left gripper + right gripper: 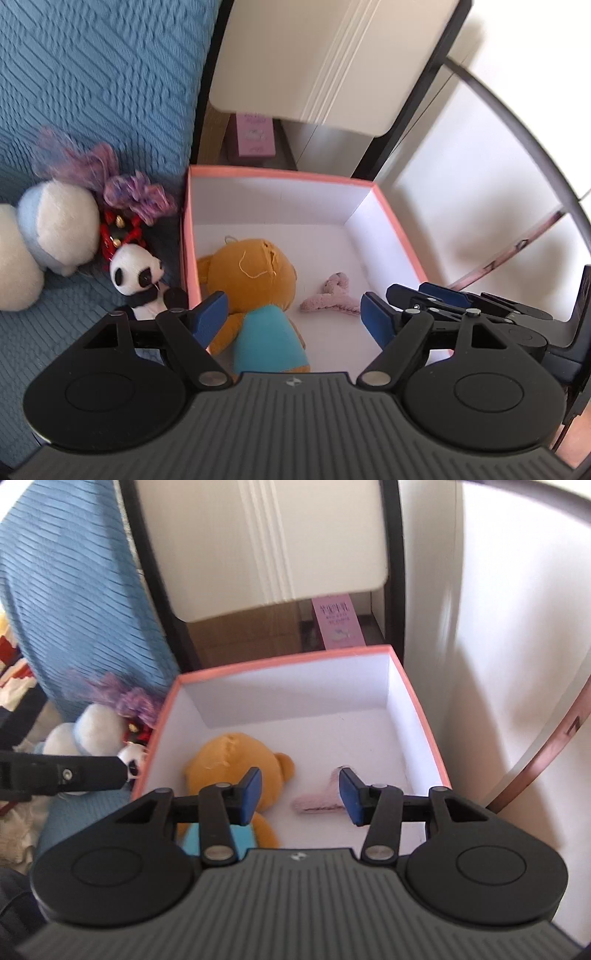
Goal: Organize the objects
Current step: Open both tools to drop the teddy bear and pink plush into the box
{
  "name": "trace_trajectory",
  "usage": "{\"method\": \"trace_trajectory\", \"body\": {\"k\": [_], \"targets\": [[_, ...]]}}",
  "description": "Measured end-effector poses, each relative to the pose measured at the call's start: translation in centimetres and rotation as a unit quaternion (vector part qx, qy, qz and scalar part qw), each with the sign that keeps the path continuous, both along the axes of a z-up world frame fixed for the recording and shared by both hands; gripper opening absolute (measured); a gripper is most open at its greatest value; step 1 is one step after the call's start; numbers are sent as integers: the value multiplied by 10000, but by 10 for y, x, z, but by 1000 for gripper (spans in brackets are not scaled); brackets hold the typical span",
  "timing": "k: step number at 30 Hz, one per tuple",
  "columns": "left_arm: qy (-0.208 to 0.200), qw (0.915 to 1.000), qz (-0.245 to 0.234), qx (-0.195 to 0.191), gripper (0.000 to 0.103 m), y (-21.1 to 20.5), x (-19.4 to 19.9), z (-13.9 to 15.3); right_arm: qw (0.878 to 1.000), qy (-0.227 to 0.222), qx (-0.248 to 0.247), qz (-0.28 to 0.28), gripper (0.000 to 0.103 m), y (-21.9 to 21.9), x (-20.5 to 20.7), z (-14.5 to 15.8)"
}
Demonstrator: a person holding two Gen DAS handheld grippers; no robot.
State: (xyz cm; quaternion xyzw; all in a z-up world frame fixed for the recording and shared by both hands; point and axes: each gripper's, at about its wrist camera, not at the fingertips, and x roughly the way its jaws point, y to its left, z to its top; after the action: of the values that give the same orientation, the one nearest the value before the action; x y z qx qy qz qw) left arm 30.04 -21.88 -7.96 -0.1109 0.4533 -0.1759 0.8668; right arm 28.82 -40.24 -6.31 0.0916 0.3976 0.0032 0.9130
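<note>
A pink-rimmed white box (pixel 280 173) (pixel 295 659) holds an orange teddy bear in a blue shirt (pixel 251 280) (pixel 225 760) and a small pink fluffy clip (pixel 328 295) (pixel 321 797). My left gripper (pixel 293 319) is open and empty above the box's near side, over the bear. My right gripper (pixel 301 795) is open and empty above the box, between bear and clip. A panda plush (pixel 135 275) (pixel 131 757), a white and blue plush (pixel 55 225) (pixel 88 731) and a purple fuzzy item (pixel 122 184) (pixel 129 698) lie left of the box on a blue blanket (pixel 92 74).
A cream chair back (pixel 325 55) (pixel 258 542) stands behind the box, with a pink carton (pixel 255 134) (pixel 336 622) under it. The right gripper's body (pixel 461 302) shows beside the box in the left wrist view. A white wall (pixel 517 627) is on the right.
</note>
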Motion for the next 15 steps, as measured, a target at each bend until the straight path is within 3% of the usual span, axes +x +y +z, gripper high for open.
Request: {"method": "trace_trajectory", "body": {"k": [15], "targets": [[-697,9974,53,-177,83,63,-70,42,9994,-299,74,160,49,67,-48,42]]}}
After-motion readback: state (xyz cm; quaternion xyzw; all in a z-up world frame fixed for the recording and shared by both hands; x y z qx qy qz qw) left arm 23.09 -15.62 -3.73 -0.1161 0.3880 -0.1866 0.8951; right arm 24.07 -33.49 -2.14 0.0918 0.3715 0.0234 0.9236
